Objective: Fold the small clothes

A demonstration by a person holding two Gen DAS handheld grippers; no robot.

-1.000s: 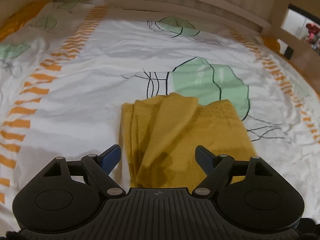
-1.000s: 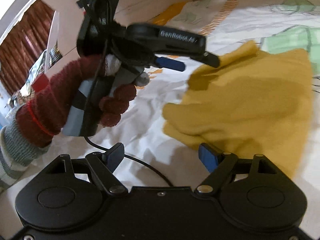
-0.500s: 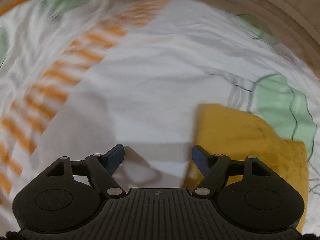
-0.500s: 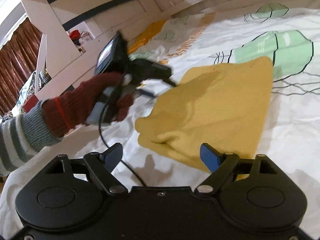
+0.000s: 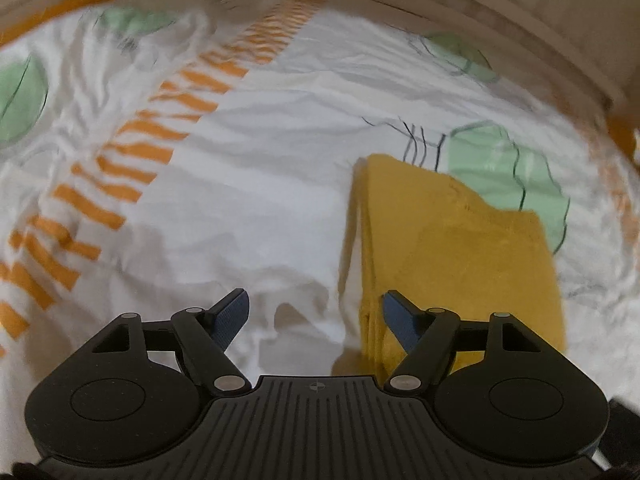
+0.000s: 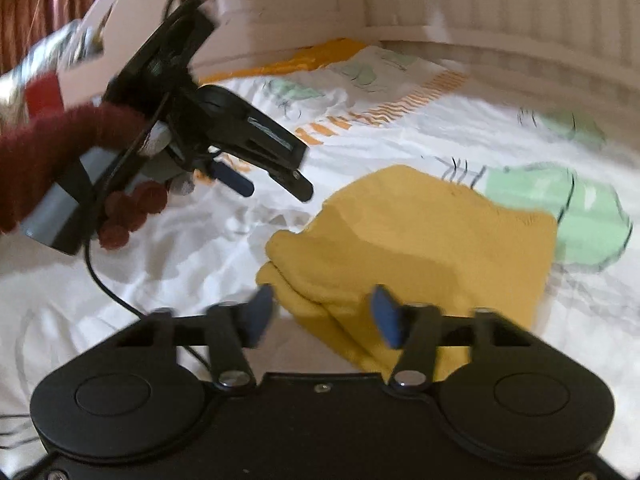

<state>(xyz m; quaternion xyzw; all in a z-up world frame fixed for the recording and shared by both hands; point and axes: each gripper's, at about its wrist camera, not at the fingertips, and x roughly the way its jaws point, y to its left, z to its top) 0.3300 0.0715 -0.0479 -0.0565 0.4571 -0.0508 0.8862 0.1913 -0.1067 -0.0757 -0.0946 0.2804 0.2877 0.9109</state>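
A mustard-yellow garment (image 5: 452, 256) lies folded in a stack on the white bed sheet (image 5: 248, 200); it also shows in the right wrist view (image 6: 420, 248). My left gripper (image 5: 316, 316) is open and empty, above the sheet just left of the garment's near corner. In the right wrist view the left gripper (image 6: 272, 180) is held up by a red-gloved hand, left of the garment. My right gripper (image 6: 324, 312) is open and empty, its fingers over the garment's near left corner.
The sheet has orange striped bands (image 5: 132, 168) and green leaf prints (image 5: 504, 176). A pale wooden bed rail (image 5: 480, 28) curves along the far side. A black cable (image 6: 108, 280) trails from the left gripper across the sheet.
My left gripper has swung left off the garment, which now sits to its right. My right gripper has come closer to the garment's near corner. Both stay open.
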